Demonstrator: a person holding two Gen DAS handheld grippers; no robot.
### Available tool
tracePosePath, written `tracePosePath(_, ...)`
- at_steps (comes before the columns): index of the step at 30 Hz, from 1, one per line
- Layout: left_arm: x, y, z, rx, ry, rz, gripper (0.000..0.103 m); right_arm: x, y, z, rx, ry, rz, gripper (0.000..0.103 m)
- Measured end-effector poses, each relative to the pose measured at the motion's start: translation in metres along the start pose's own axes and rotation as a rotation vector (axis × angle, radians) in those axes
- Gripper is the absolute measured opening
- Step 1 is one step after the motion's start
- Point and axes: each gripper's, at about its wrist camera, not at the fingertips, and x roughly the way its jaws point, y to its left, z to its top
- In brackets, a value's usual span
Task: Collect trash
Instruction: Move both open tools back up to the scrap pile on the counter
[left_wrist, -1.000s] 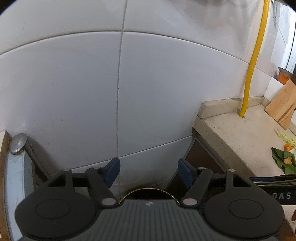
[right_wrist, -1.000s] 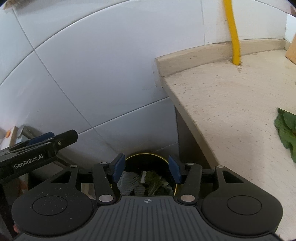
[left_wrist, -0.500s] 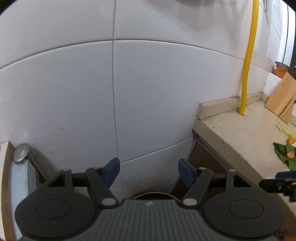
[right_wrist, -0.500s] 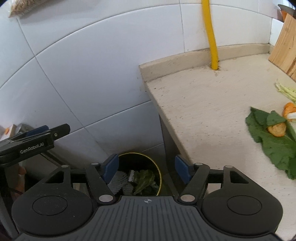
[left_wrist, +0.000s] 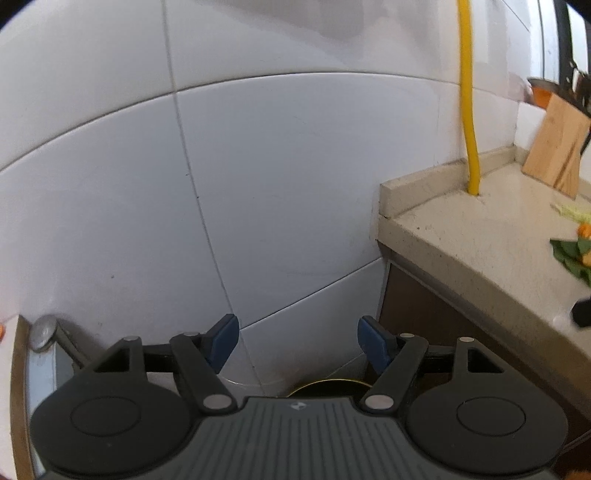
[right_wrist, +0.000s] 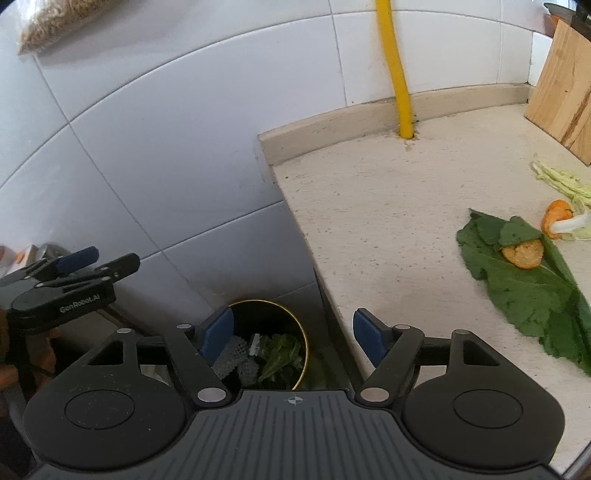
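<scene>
Bright, even daylight — fisheye bending at the edges, slight motion blur.

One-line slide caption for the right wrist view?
Right gripper, jaws opening and empty, above the gold-rimmed black bin of scraps; large green leaf lies on the beige stone counter.

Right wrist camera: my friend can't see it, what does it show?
The right gripper, jaws opening and empty, hangs over a gold-rimmed bin holding greens. A big green leaf and orange peel wait on the beige counter.
</scene>
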Motion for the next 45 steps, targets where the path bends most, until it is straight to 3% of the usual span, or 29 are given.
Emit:
tracePosePath(6,-0.001,-0.002,-0.001,0.012,-0.007,0.041,0.071,-0.017,-0.017,0.001,-0.017,-0.026,-0.009,0.080)
tracePosePath(11,-0.006,-0.002,-0.001,-0.031,0.007,0.012,0.071,-0.031,-0.040,0.002,0.001,-0.055,-0.022,0.080)
tracePosePath(22,-0.005,-0.067,0.018,-0.034,0.059,-0.198,0.071,-0.059,-0.127,-0.006,0.135,-0.094,-0.160,0.081)
tracePosePath(31,-0.002,-0.145,0.050,0.065,0.036,-0.359,0.071,-0.066,-0.180,-0.012,0.208,-0.108,-0.245,0.080)
tracePosePath(38,0.006,-0.190,0.071,0.088,0.062,-0.448,0.071,-0.056,-0.202,-0.015,0.226,-0.092,-0.237,0.080)
tracePosePath(45,0.021,-0.218,0.080,0.118,0.082,-0.462,0.071,-0.048,-0.214,-0.014,0.236,-0.088,-0.202,0.080)
